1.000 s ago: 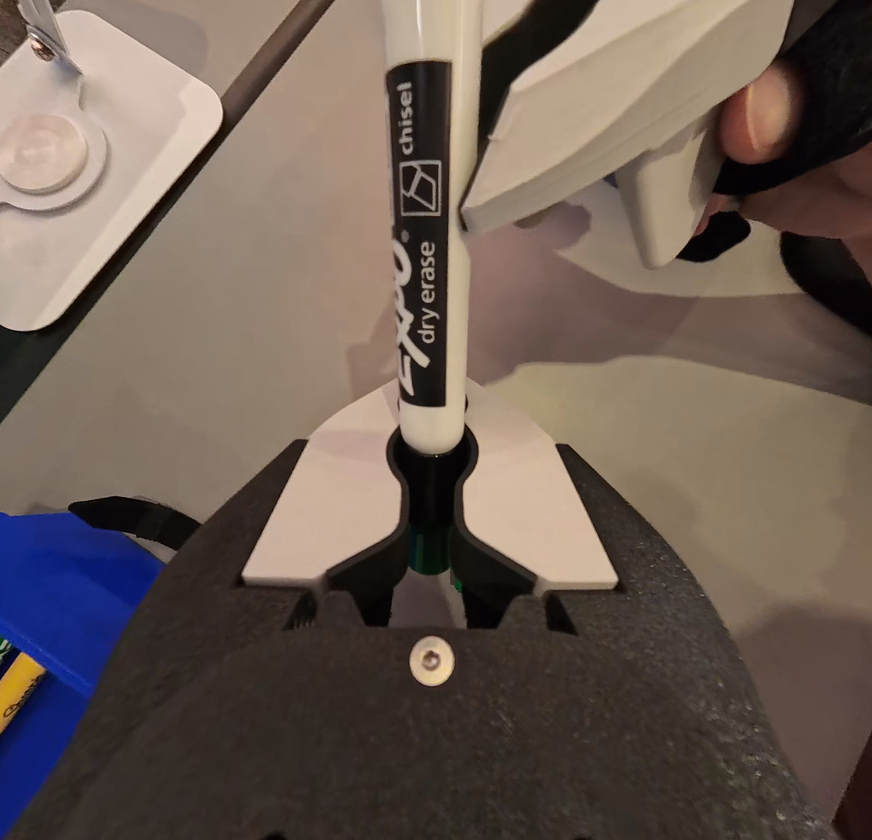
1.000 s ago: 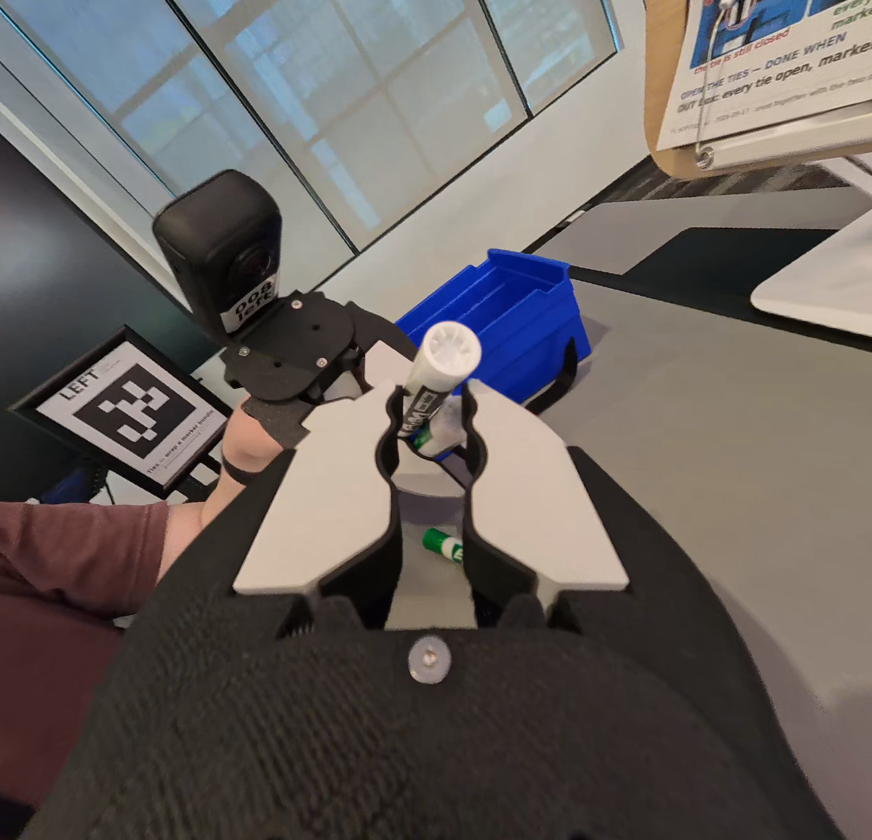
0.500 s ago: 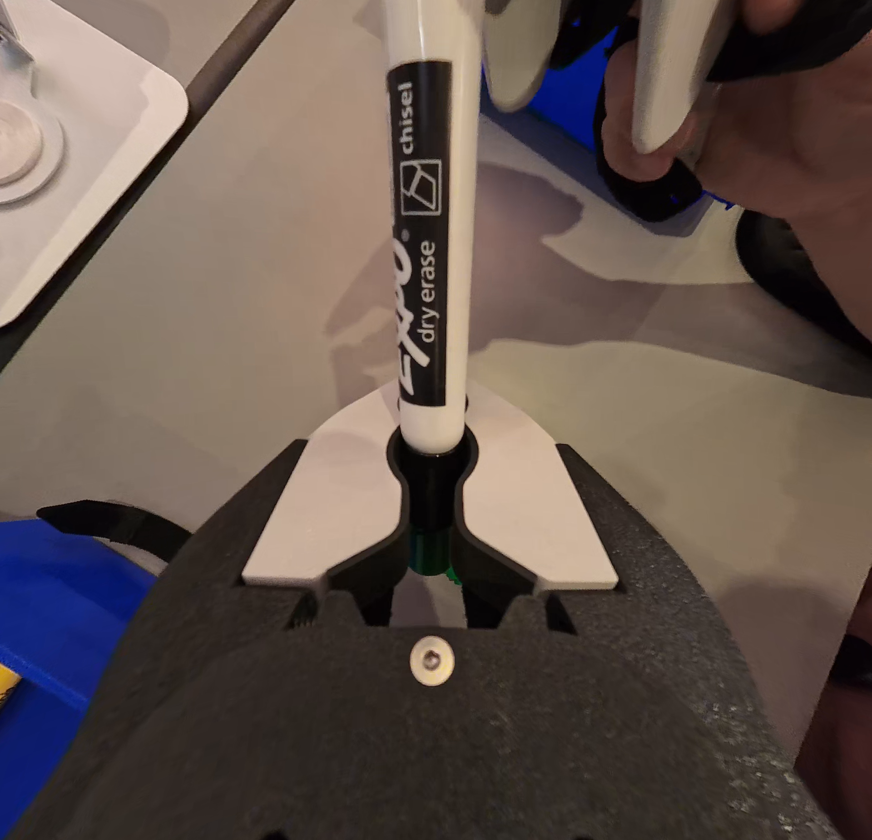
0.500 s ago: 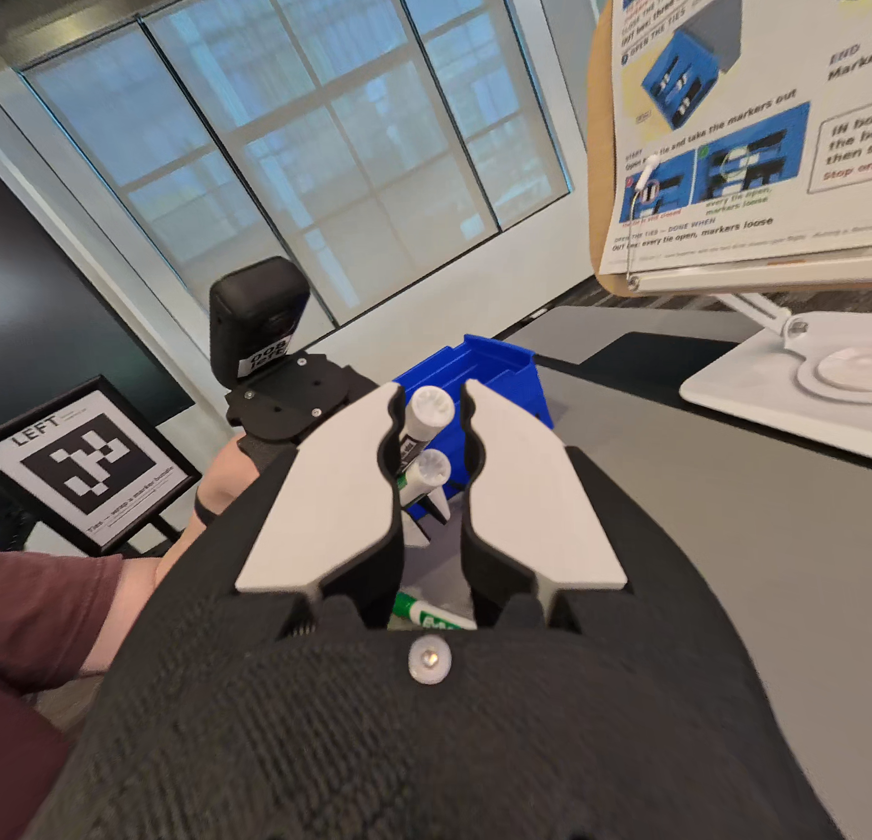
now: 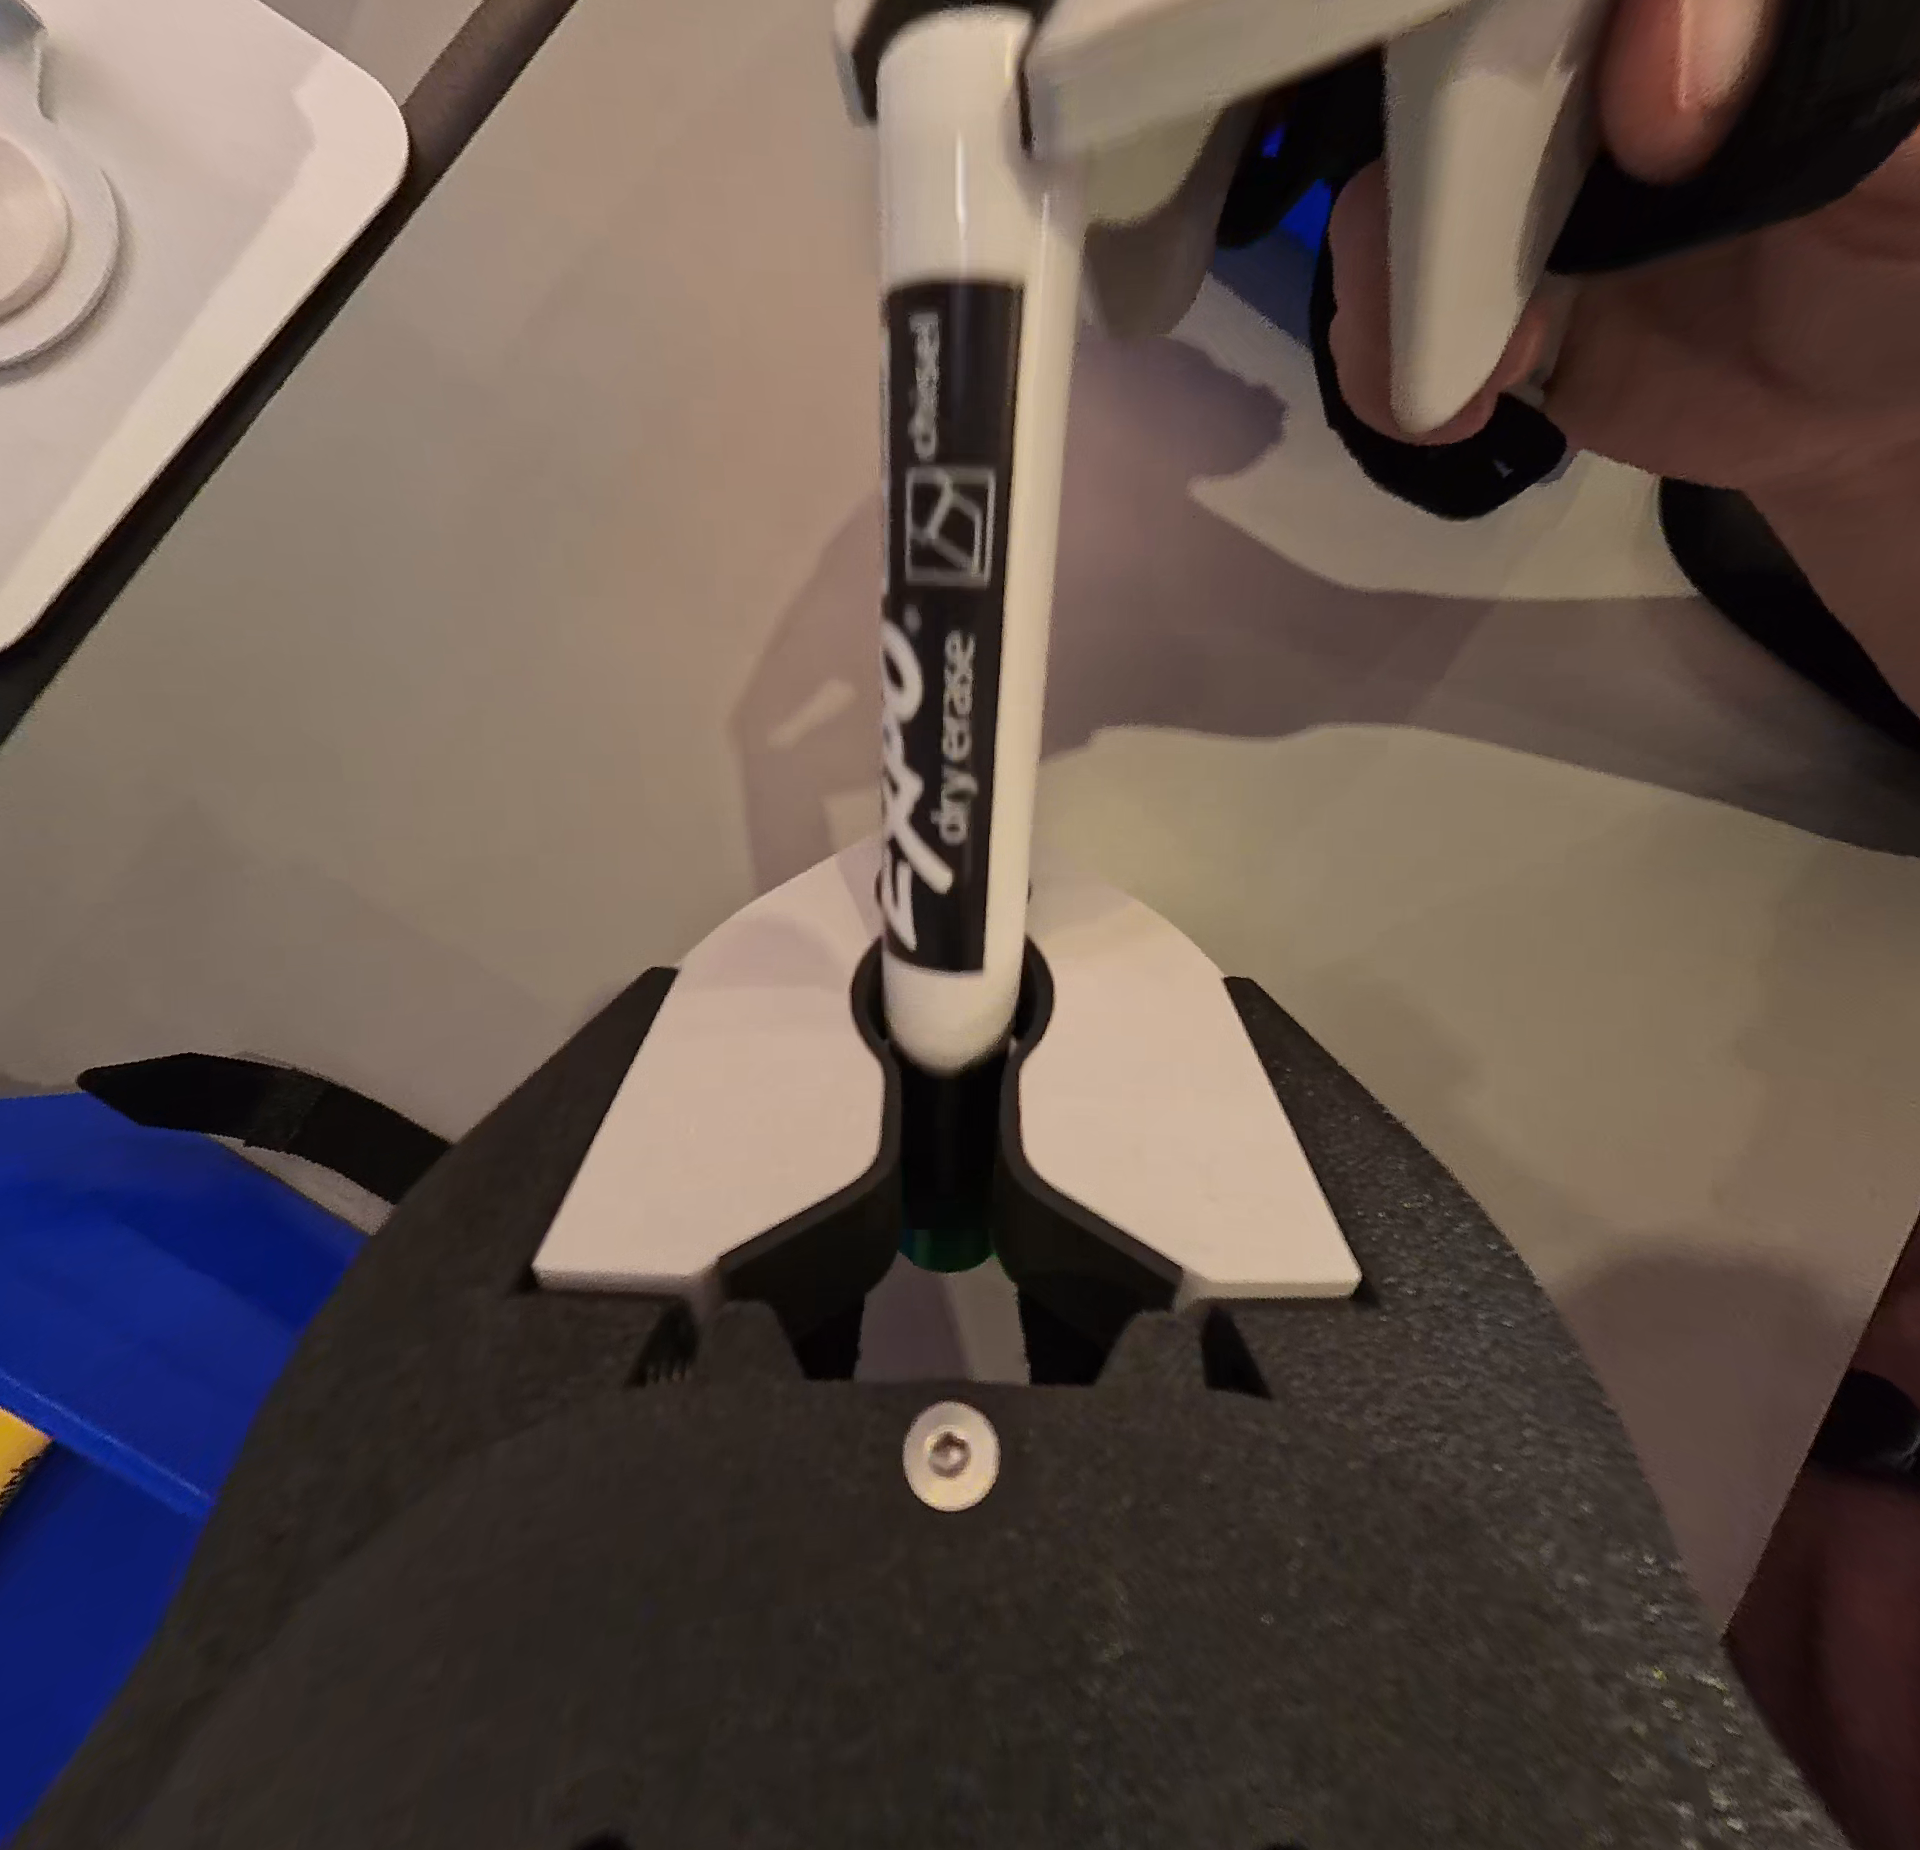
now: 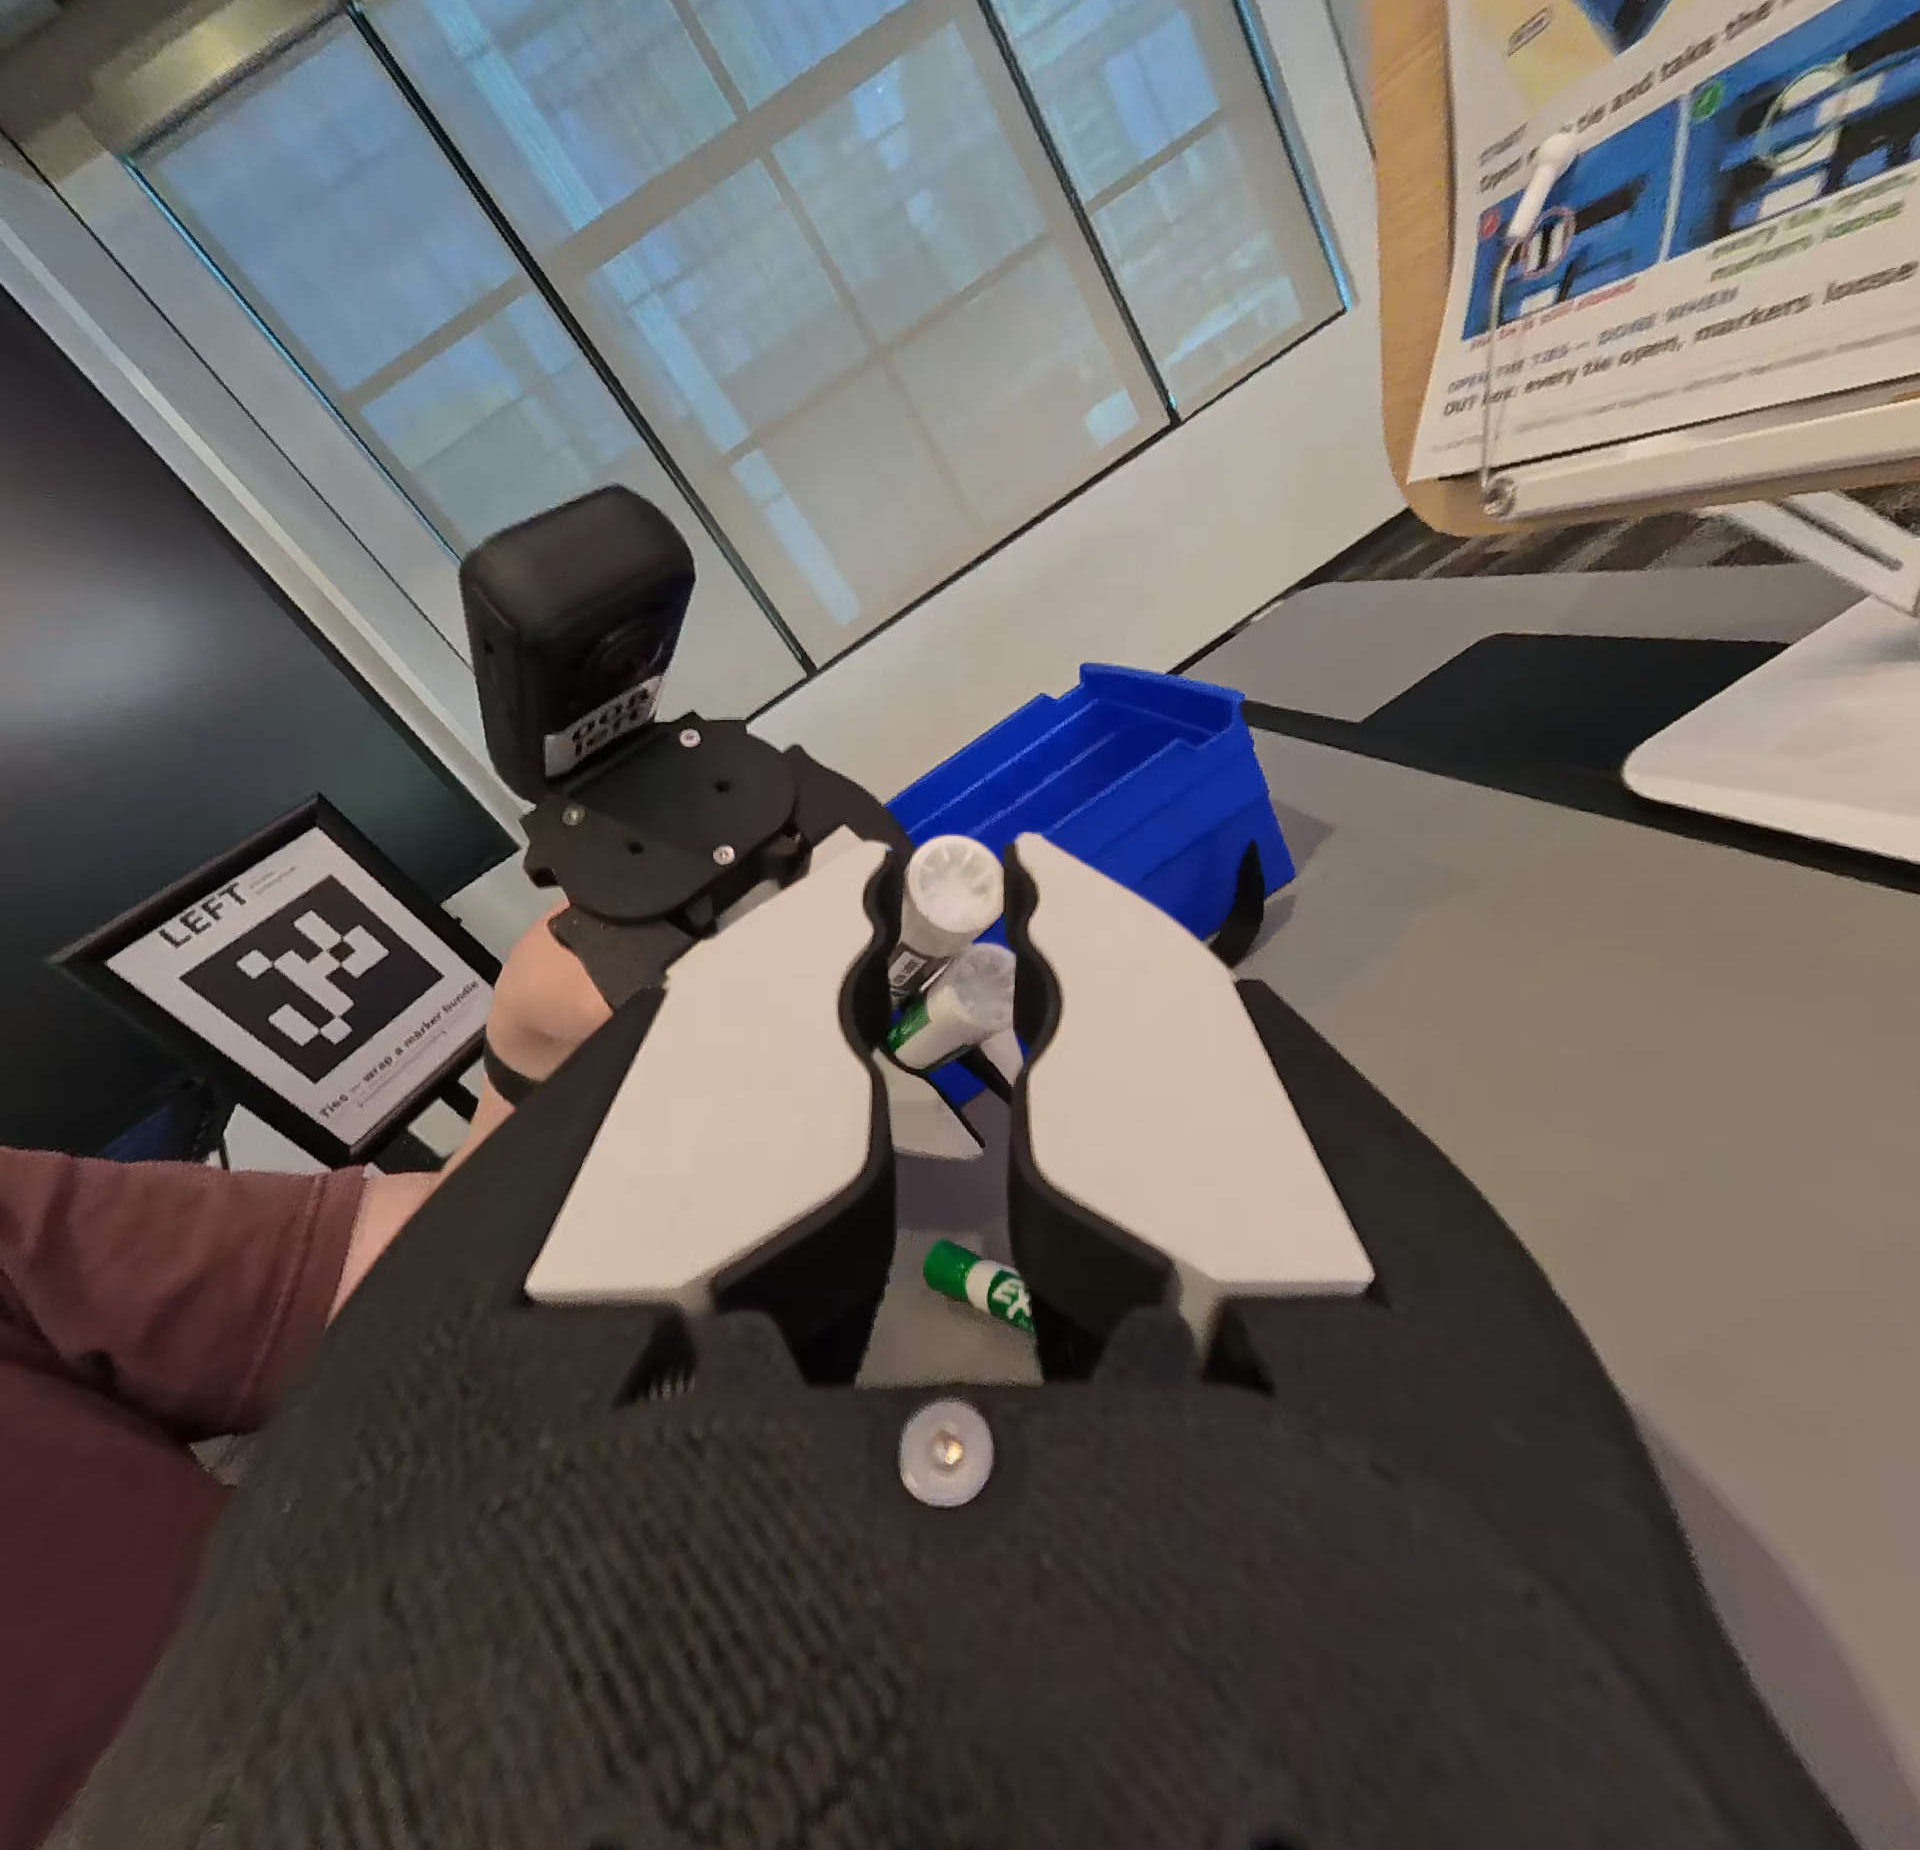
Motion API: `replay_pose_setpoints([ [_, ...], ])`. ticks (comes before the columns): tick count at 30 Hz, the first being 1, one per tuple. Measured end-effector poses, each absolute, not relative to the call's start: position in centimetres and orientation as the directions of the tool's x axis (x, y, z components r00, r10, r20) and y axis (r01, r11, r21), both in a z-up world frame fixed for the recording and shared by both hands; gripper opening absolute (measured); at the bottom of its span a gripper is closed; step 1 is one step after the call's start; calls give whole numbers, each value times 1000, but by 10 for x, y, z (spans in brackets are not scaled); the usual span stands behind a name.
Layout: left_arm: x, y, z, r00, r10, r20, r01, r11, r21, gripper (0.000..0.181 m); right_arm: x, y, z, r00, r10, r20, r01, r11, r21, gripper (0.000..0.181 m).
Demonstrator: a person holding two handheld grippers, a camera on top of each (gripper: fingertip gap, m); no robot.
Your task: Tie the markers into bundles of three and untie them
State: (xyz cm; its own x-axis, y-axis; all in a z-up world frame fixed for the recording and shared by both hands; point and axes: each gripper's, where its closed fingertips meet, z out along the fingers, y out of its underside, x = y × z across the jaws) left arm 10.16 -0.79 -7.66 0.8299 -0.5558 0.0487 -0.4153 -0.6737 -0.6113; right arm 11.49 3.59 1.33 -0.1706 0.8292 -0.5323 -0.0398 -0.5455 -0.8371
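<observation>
Your right hand-held gripper [image 5: 971,55] has come back over the black dry-erase marker's [image 5: 961,595] far end, fingers narrowly parted around it; your left hand-held gripper [image 5: 951,1011] clamps its near end above the counter [image 5: 468,605].

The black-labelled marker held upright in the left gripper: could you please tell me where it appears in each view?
Left wrist view: the black-labelled marker runs up the centre, its lower end between the left gripper fingers.
Right wrist view: its white end shows between the right gripper fingertips, centre frame.
Shared landmark: the blue bin.
</observation>
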Motion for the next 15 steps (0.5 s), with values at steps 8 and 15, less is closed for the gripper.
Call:
replay_pose_setpoints([
  [8,98,-10,-79,833,-551,48,-421,-687,-592,14,108,29,7,-170,833,-526,-10,-535,-845,19],
  [15,89,-13,-82,840,-540,46,-427,-712,-558,14,102,23,-2,-173,832,-528,37,-530,-847,19],
])
